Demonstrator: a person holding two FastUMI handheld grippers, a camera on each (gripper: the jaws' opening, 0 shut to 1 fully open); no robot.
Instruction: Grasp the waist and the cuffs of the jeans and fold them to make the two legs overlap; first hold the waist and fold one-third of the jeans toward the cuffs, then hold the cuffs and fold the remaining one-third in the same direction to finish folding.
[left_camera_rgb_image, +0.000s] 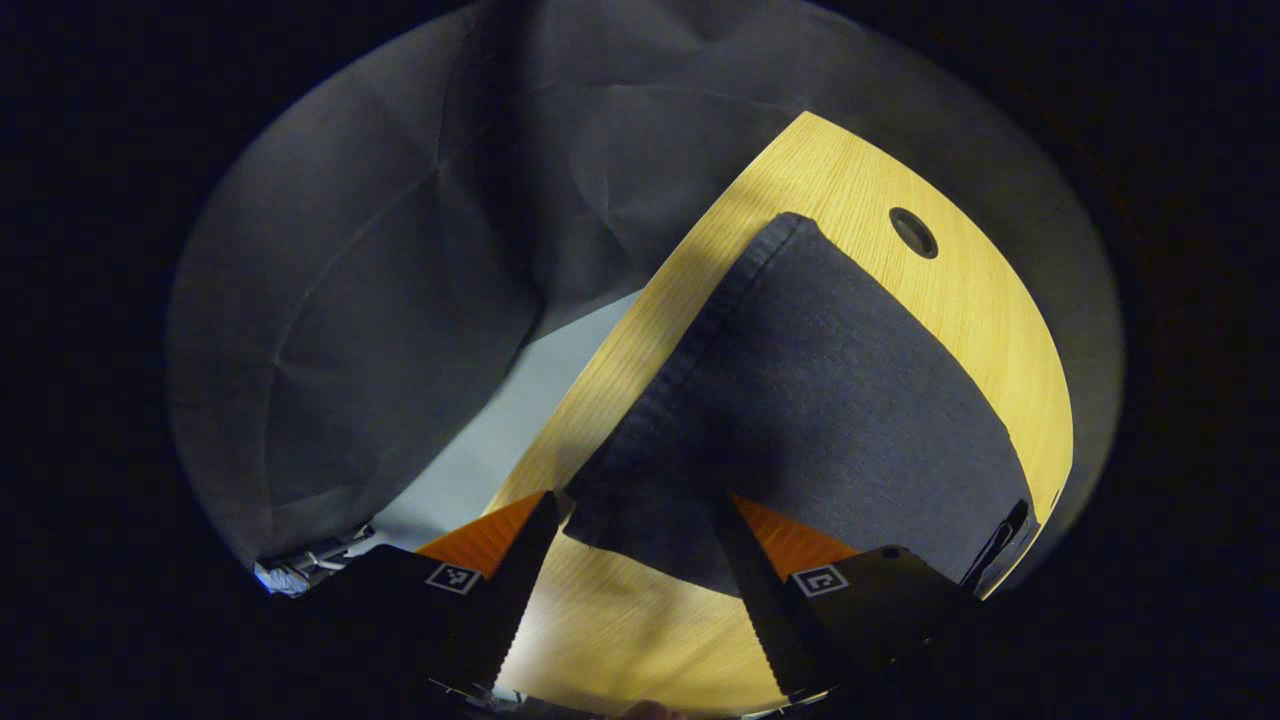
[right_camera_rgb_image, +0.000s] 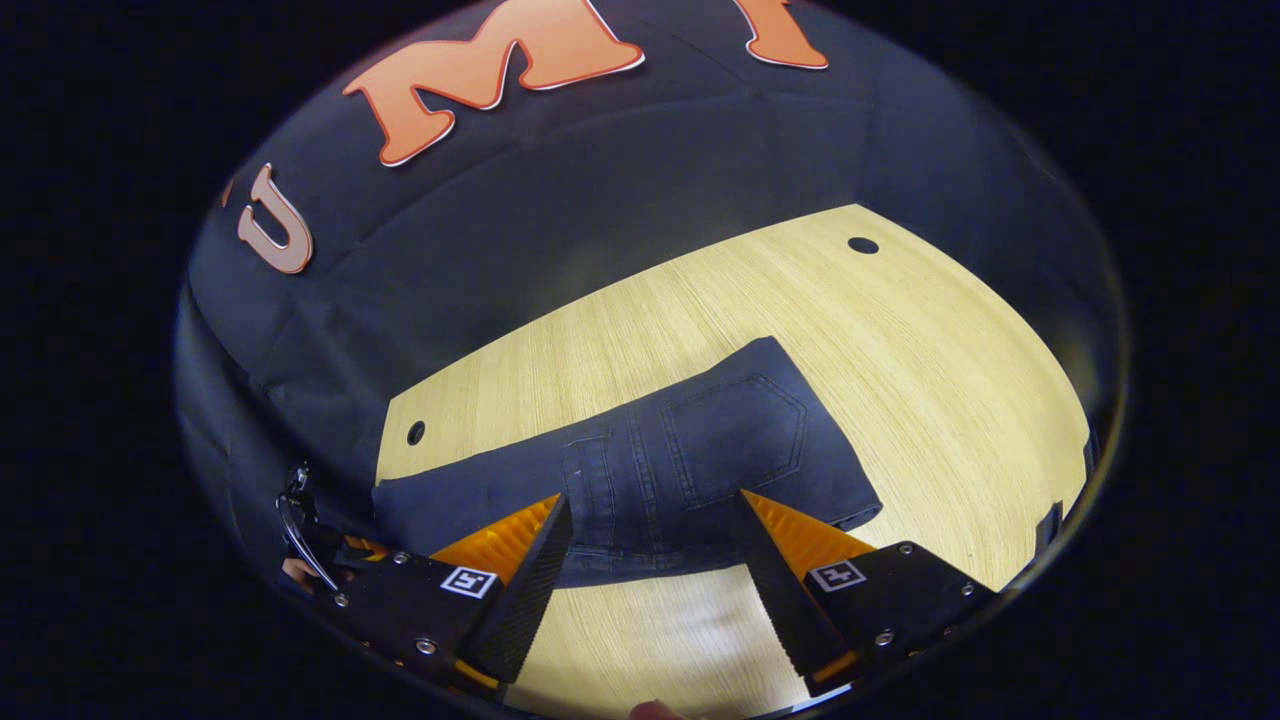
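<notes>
Jeans (right_camera_rgb_image: 650, 470) lie flat on the wooden table (right_camera_rgb_image: 930, 350), centre of the right gripper view, waist end with back pocket (right_camera_rgb_image: 735, 435) toward the right, legs running off lower left. No containers that I can see. Right gripper (right_camera_rgb_image: 648, 560) is spread wide, nothing between its fingers (right_camera_rgb_image: 530, 580); it sits at the bottom of the frame, just short of the near edge of the denim, not touching as far as I can tell. In the left gripper view the jeans (left_camera_rgb_image: 820, 400) fill centre-right, hemmed edge running up to upper centre. Left gripper (left_camera_rgb_image: 635, 560) is also spread; the fabric's lower edge lies between its fingers, but I can't tell whether they touch it.
</notes>
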